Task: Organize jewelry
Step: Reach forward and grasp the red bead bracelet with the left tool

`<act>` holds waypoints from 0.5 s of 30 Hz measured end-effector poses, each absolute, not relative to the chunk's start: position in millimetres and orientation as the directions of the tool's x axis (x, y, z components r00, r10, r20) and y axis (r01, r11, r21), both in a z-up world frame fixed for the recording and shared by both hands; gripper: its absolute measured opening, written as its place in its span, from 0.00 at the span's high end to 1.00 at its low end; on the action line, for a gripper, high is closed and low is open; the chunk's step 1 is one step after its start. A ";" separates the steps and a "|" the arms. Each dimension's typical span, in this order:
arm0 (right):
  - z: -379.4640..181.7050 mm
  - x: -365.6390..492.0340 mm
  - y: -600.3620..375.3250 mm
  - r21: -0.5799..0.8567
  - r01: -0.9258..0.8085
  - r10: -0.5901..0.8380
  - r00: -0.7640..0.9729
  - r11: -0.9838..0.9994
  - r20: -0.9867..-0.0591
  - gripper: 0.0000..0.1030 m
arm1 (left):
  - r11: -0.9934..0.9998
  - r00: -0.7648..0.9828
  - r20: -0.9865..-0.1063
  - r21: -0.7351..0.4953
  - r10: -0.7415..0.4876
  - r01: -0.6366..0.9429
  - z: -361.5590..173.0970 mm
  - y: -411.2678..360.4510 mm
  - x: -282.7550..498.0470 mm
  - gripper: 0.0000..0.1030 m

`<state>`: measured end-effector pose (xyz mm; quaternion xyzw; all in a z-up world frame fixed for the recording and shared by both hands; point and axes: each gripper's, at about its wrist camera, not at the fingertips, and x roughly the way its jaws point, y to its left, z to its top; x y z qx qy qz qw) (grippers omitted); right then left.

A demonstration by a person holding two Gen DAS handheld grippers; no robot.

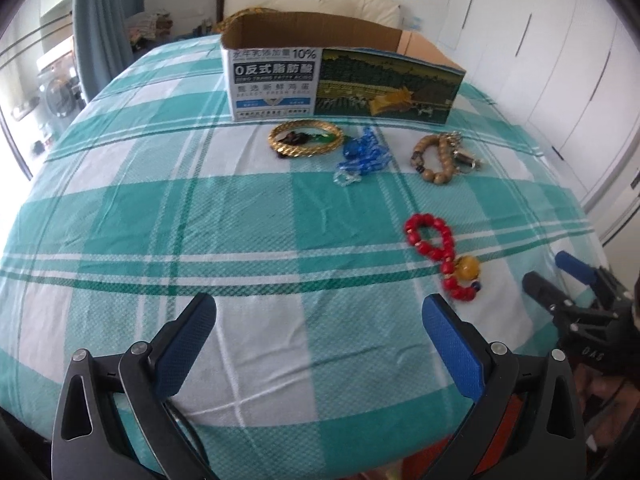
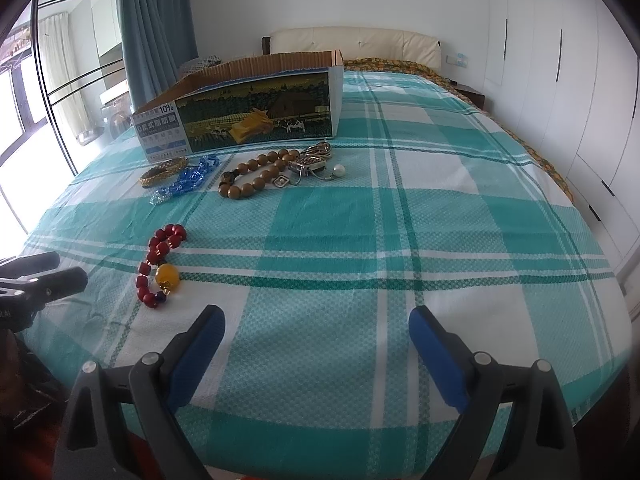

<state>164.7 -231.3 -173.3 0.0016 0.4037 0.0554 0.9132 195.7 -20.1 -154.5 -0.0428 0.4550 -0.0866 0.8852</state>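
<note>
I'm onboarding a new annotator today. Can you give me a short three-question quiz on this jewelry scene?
1. True or false: the red bead bracelet with a yellow bead already lies inside the printed cardboard box.
2. Which piece lies nearest the box's left end? A) gold chain bangle B) brown wooden bead bracelet C) blue crystal bracelet
3. Fill in: both the left tongs and right tongs are ____.

Key: 1 false; 2 A; 3 open.

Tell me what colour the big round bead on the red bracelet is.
Amber yellow. The big bead on the red bracelet shows best in the right wrist view.
</note>
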 end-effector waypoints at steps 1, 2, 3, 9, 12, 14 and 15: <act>-173.4 164.0 -231.5 0.050 -0.098 0.103 0.669 0.994 -0.736 0.08 | 0.977 0.569 -0.793 -0.172 -0.215 0.129 -151.7 -25.3 198.2 0.01; -173.3 163.9 -231.6 0.052 -0.097 0.104 0.670 0.994 -0.735 0.08 | 0.972 0.565 -0.791 -0.185 -0.234 0.144 -149.5 -31.5 201.3 0.01; -172.9 163.6 -231.9 0.054 -0.096 0.104 0.672 0.994 -0.734 0.08 | 0.969 0.559 -0.792 -0.191 -0.246 0.156 -148.0 -38.2 204.5 0.01; -168.0 161.7 -241.2 0.072 -0.066 0.097 0.688 0.995 -0.719 0.08 | 0.969 0.562 -0.794 -0.138 -0.231 0.203 -148.9 -81.5 229.6 0.01; -163.0 164.1 -249.1 0.076 -0.057 0.094 0.697 0.995 -0.711 0.08 | 0.977 0.559 -0.810 -0.082 -0.180 0.196 -156.1 -94.3 239.0 0.04; -157.1 169.7 -255.4 0.072 -0.058 0.092 0.705 0.996 -0.703 0.08 | 0.982 0.556 -0.819 -0.041 -0.139 0.185 -163.0 -98.0 241.7 0.06; -153.9 173.6 -258.4 0.071 -0.063 0.095 0.709 0.995 -0.699 0.08 | 0.983 0.552 -0.824 -0.032 -0.127 0.179 -166.2 -98.0 242.6 0.06</act>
